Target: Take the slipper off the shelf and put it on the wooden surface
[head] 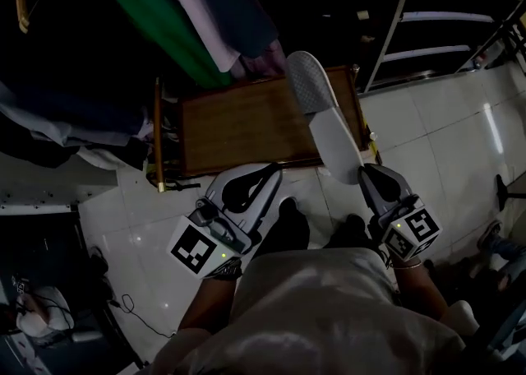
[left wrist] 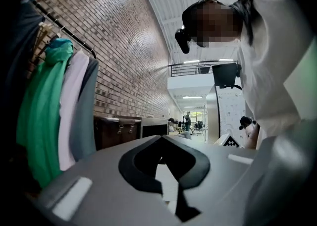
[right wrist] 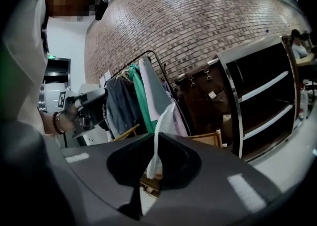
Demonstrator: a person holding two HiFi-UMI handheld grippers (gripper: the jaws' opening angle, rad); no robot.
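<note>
Lowering the slipper (head: 329, 122) calls for care: the right gripper (head: 367, 173) clamps one end, while the far end hangs above the right edge of the wooden surface (head: 238, 122). Best, I judge, to level it over the wood's middle before letting go. The left gripper (head: 274, 171), closed on nothing, hovers just in front of the wooden surface.

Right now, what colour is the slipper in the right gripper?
The slipper is white with a grey toe; clearest in the head view.
</note>
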